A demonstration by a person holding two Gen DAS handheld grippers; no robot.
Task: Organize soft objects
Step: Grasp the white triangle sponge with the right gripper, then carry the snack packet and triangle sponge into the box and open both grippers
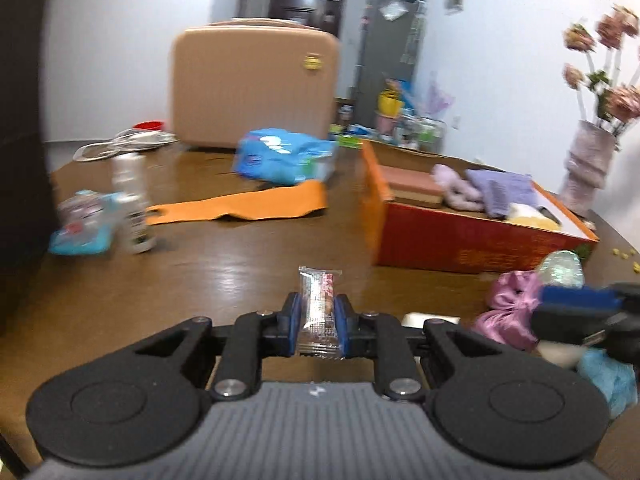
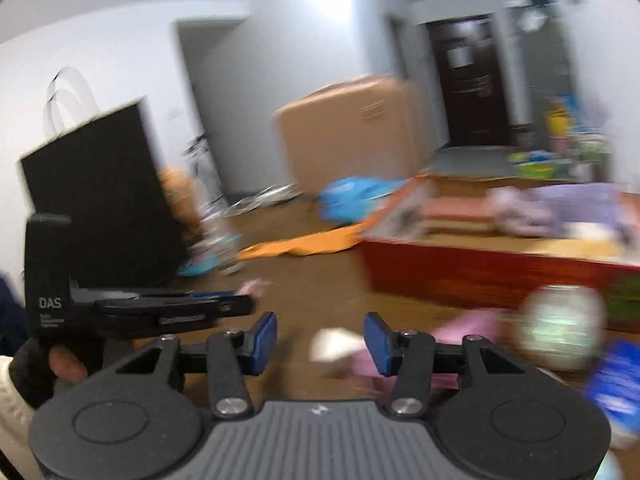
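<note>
My left gripper [image 1: 318, 320] is shut on a small clear snack packet [image 1: 319, 312], held upright above the brown table [image 1: 224, 272]. To its right stands an open red-and-orange box [image 1: 472, 240] holding a pink block, a lilac plush and a purple knitted cloth [image 1: 500, 194]. A pink satin bag [image 1: 508, 308] and a pale round object [image 1: 562, 268] lie in front of the box. My right gripper [image 2: 320, 338] is open with nothing between its blue pads; the pink satin bag [image 2: 460, 332] lies blurred just beyond it. The left gripper [image 2: 240, 300] shows side-on at the left of the right wrist view.
A tan suitcase [image 1: 256, 84] stands at the back of the table. A blue tissue pack [image 1: 284, 156], an orange cloth strip [image 1: 244, 206], a white bottle [image 1: 130, 204] and a blue packet [image 1: 80, 224] lie mid-table. A flower vase [image 1: 586, 168] stands far right, a black bag [image 2: 104, 196] at left.
</note>
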